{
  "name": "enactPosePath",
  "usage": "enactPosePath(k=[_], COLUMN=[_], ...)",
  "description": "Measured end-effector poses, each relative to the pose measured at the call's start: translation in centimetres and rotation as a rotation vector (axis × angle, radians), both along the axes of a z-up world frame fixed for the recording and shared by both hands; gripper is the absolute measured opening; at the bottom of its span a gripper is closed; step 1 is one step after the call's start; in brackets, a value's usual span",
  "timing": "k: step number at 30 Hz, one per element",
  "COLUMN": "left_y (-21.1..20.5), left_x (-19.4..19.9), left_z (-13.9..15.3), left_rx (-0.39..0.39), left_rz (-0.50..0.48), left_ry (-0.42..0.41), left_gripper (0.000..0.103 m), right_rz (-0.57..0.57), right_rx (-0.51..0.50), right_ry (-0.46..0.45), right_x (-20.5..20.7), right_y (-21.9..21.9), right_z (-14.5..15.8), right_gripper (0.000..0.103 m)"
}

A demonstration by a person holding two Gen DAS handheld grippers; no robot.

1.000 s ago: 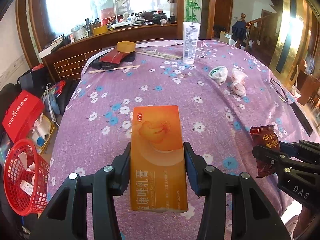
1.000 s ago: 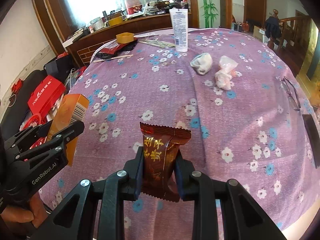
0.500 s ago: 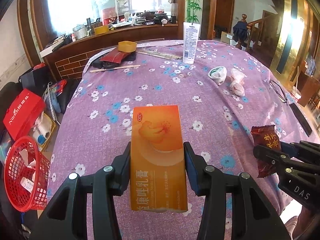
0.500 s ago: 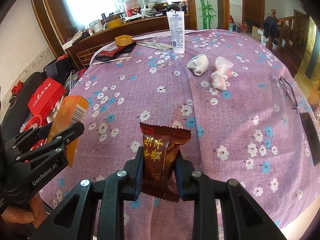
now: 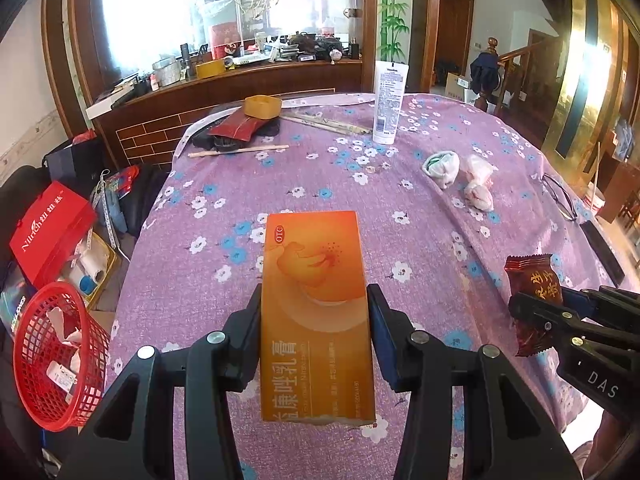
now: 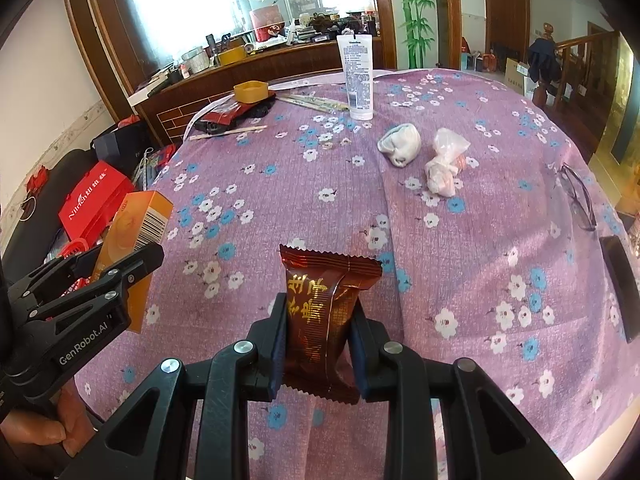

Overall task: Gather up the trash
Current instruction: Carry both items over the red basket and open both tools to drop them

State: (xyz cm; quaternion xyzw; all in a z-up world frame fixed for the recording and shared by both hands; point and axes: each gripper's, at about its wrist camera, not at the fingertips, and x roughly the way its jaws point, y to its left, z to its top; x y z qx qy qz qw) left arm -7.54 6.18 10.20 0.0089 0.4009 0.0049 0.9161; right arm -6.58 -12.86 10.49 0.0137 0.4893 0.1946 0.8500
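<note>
Pinching an orange ointment box at frame centre, the left gripper has its jaws clamped, the red basket lower left. Right view: the right gripper squeezes a brown candy wrapper; slick foil could slip out.

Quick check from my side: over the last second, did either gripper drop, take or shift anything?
Nothing visibly changed. The left gripper still clamps the orange box and the right gripper still clamps the brown snack wrapper, both above the purple tablecloth. The red basket sits as before.
</note>
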Motion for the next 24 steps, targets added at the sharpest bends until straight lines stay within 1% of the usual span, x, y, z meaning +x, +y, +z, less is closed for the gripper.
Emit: enactPosePath(k=[13,24], left_y=[0.9,1.5], left_x=[0.5,0.6], left_z=[0.2,-0.4], left_rx=[-0.015,-0.022], left_rz=[0.017,0.029], left_ry=[-0.008,0.005], left_gripper=[0.046,0.046], right_rz=[0.013,0.024], right_rx=[-0.011,-0.01], right_ry=[-0.011,0.013], right_x=[0.4,0.7], right_y=[0.6,1.2], right_z=[0.3,-0.3], right_gripper=[0.028,0.028])
